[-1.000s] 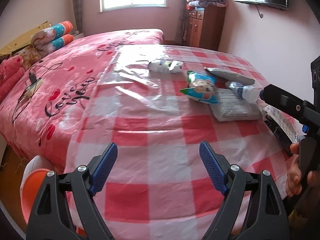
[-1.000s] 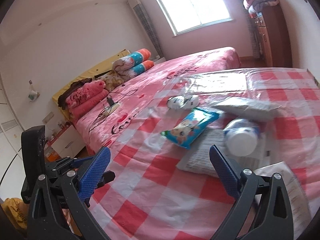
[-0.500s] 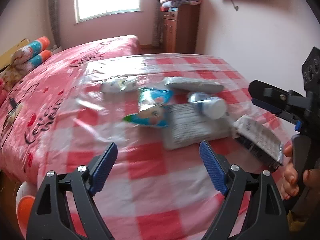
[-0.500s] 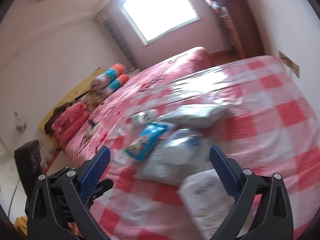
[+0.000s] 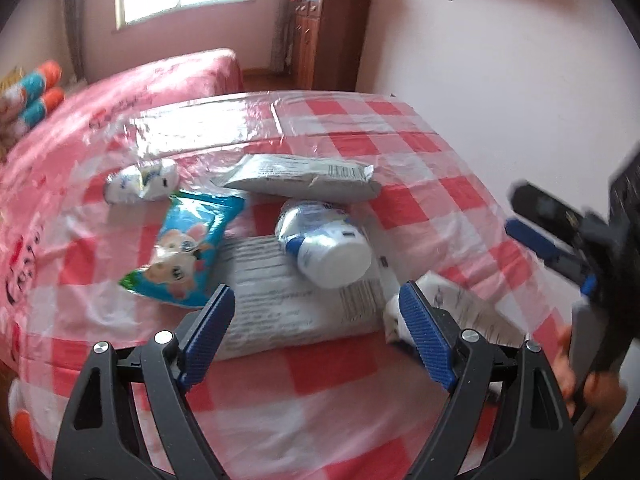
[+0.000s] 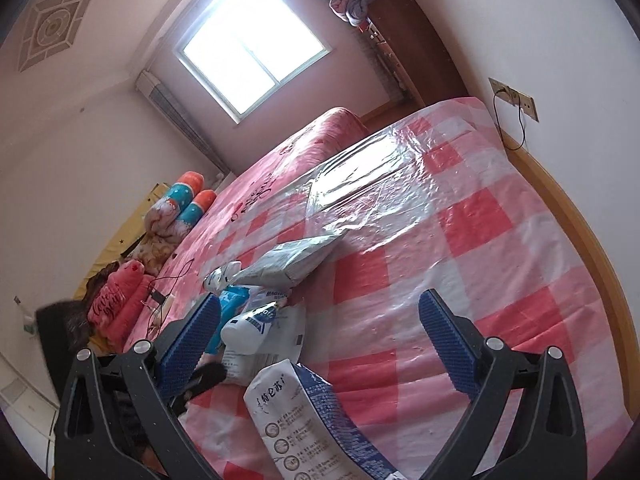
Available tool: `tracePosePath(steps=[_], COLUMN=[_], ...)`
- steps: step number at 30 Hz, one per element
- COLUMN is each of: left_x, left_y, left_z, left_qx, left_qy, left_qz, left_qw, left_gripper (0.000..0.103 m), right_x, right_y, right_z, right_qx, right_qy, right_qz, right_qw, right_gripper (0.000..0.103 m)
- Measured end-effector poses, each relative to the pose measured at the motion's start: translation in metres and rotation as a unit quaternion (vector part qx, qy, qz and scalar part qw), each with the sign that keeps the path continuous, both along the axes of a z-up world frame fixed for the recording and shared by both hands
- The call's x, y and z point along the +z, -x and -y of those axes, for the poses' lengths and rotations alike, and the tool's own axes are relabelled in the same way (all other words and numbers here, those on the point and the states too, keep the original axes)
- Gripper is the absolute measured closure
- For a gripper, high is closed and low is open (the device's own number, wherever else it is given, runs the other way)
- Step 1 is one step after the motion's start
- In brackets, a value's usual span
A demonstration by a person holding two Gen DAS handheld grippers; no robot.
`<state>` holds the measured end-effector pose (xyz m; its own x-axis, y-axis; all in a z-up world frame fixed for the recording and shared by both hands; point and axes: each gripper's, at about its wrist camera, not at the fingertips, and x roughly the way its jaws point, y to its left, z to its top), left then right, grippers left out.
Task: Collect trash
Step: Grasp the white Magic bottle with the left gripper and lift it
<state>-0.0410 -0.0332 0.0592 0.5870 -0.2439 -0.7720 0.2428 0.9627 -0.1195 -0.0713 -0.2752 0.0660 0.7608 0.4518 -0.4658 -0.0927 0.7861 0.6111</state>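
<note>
The trash lies in a loose cluster on a red-and-white checked plastic sheet (image 5: 420,140) spread over a bed.

Left gripper (image 5: 316,334): jaws spread, nothing between the pads. A flat white printed packet (image 5: 288,300) lies directly ahead of the gap, toward 12 o'clock. A white bottle (image 5: 324,240) rests on its far end, cap toward the camera. A blue snack bag (image 5: 184,252) lies at 10 o'clock, touching the packet edge. A long grey-white pouch (image 5: 304,178) lies beyond the bottle at 12 o'clock, and a small crumpled wrapper (image 5: 140,184) at 11 o'clock. A white carton (image 5: 460,308) sits just behind the right finger, at 2 o'clock.

Right gripper (image 6: 320,340): jaws spread, holding nothing. The white carton (image 6: 304,412) lies in the gap at 6 o'clock, nearer the left finger. The bottle (image 6: 248,328) lies just beside the left finger at 10 o'clock, the pouch (image 6: 292,262) farther out at 11 o'clock
</note>
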Motion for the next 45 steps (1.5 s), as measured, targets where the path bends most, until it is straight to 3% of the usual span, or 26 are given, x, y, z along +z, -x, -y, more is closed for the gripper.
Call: tracePosePath(steps=[3,16,21,27,45], left_x=[-0.002,-0.014,-0.014,-0.022,-0.017], left_y=[-0.016,-0.054,-0.058,-0.062,-0.048], left_z=[0.002,0.029,0.032,0.035,0.023], left_qx=[0.017,0.031,0.033,0.034,0.035], left_qy=[0.021,-0.042,-0.053,-0.059,-0.043], left_qz=[-0.014,-0.017,-0.011,-0.020,0.005], left_qw=[0.9995,0.9985,0.9980,0.9975,0.9984], left_gripper=[0.018,0.018,0.022,0.039,0.039], right_x=[0.001,-0.002,-0.003,-0.004,-0.014], right_y=[0.000,0.002,0.002,0.001,0.000], right_z=[0.002,0.009,0.009,0.005,-0.018], right_qx=[0.001,-0.001,0.005,0.016,0.072], right_qy=[0.004,0.009,0.009,0.012,0.066], right_qz=[0.000,-0.001,-0.002,-0.004,-0.020], right_qw=[1.000,1.000,1.000,1.000,0.995], right_gripper=[0.005,0.005,0.005,0.005,0.005])
